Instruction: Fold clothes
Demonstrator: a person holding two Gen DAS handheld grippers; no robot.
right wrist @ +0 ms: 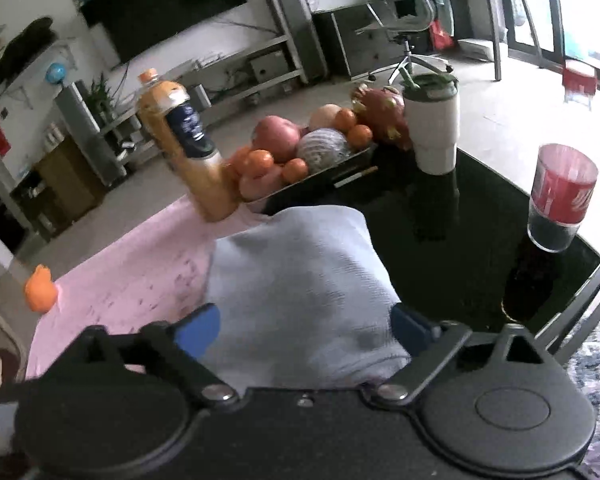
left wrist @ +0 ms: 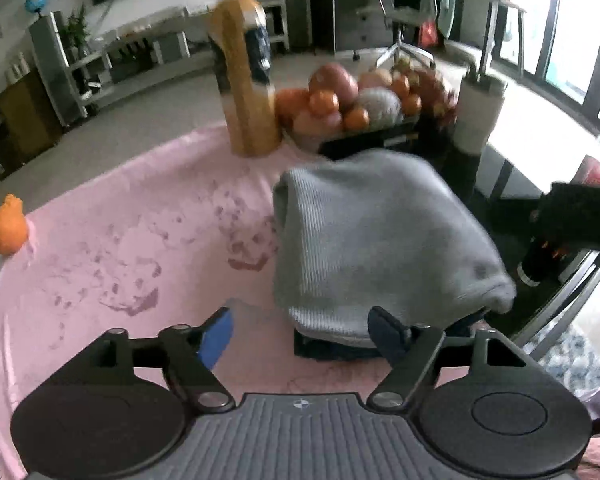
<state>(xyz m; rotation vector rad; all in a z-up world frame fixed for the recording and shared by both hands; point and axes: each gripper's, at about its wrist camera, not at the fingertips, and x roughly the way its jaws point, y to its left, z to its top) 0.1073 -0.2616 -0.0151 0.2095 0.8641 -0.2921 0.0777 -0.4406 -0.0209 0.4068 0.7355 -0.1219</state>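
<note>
Black linkage and two round housings fill the bottom of each wrist view. Ahead of them, the left gripper (left wrist: 304, 330) has its two blue pads spread wide with nothing pinched between them; the right gripper (right wrist: 306, 330) is spread wider still, and it too grips nothing.

One folded grey garment (left wrist: 376, 236) lies just ahead of both claws. In the left view it sits ahead and to the right, partly over the pink cloth (left wrist: 140, 240), with a dark layer showing under its near edge — whether that is another garment is hard to tell. In the right view the grey garment (right wrist: 300, 284) lies below the gap between the pads, its near edge hidden by the gripper body.

Beyond the garment, counted:
- one orange juice bottle (right wrist: 180, 148), ahead and left;
- one tray of fruit (right wrist: 312, 148) straight ahead — the separate fruits are too blurred and stacked to count;
- one white tumbler (right wrist: 434, 128) with a straw, ahead and right;
- one red-labelled glass (right wrist: 560, 196) far right on the dark tabletop (right wrist: 480, 220), seen clearly only from the right wrist;
- one small orange object (left wrist: 8, 226) far left at the cloth's edge, its shape unclear.

A black shape at the right margin of the left view is cut off.
</note>
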